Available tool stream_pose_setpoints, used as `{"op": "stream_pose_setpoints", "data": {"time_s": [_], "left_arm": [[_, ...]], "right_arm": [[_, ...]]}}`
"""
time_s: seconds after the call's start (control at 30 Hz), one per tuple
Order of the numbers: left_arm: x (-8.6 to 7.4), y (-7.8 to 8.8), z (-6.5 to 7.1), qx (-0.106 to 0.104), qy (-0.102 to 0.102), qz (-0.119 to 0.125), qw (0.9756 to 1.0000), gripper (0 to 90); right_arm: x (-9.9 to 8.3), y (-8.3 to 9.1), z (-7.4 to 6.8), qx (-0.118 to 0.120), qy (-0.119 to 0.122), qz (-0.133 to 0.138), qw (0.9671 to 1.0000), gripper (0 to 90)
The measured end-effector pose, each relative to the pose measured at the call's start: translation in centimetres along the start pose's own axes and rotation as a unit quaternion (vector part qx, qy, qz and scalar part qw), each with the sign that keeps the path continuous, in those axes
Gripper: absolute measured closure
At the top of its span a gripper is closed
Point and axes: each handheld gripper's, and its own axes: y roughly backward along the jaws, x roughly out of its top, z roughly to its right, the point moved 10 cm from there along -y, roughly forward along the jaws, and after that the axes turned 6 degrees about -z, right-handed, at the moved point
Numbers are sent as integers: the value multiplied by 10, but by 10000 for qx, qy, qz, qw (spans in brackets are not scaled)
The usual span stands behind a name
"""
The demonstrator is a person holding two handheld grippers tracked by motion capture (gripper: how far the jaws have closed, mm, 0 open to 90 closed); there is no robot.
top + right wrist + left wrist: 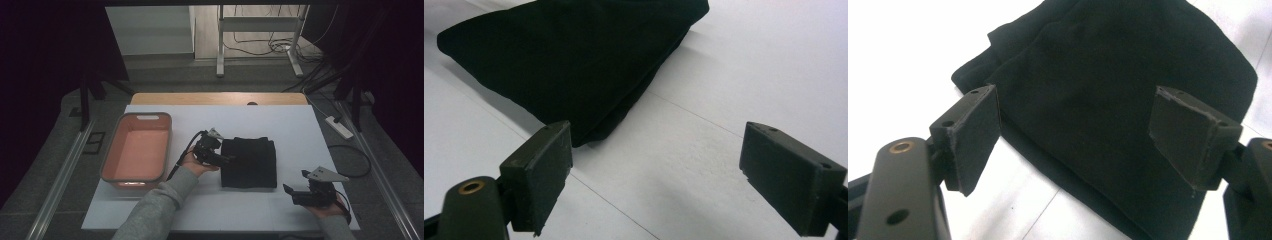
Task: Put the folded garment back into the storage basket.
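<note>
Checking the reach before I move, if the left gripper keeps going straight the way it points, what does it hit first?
Most likely the folded black cloth: the left gripper is open, its jaws framing the cloth's near edge, though the gap is hard to judge.

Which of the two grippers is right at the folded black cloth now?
The left gripper: its open jaws reach the left edge of the folded black cloth. The right gripper, also open, sits apart from it on the white table, near the cloth's front right corner.

From above, we look forward and down on the table [300, 130]. Both gripper views sit low and close, sharing the cloth [1128, 90].
</note>
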Motion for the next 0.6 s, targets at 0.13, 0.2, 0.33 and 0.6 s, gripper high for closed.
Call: {"op": "stream_pose_setpoints", "data": {"time_s": [0.13,0.2,0.33,0.6], "left_arm": [[2,-4,-1,0,5,-45,10000,214],[3,-7,-2,1,12,-70,10000,214],[3,-13,-4,22,23,-152,9999,214],[5,-22,-11,-8,163,-198,9997,208]], "right_arm": [[0,0,0,1,-10,-5,10000,144],[0,0,0,4,-16,0,10000,144],[0,0,0,4,-10,0,10000,144],[0,-1,0,1,-10,-4,10000,145]]}}
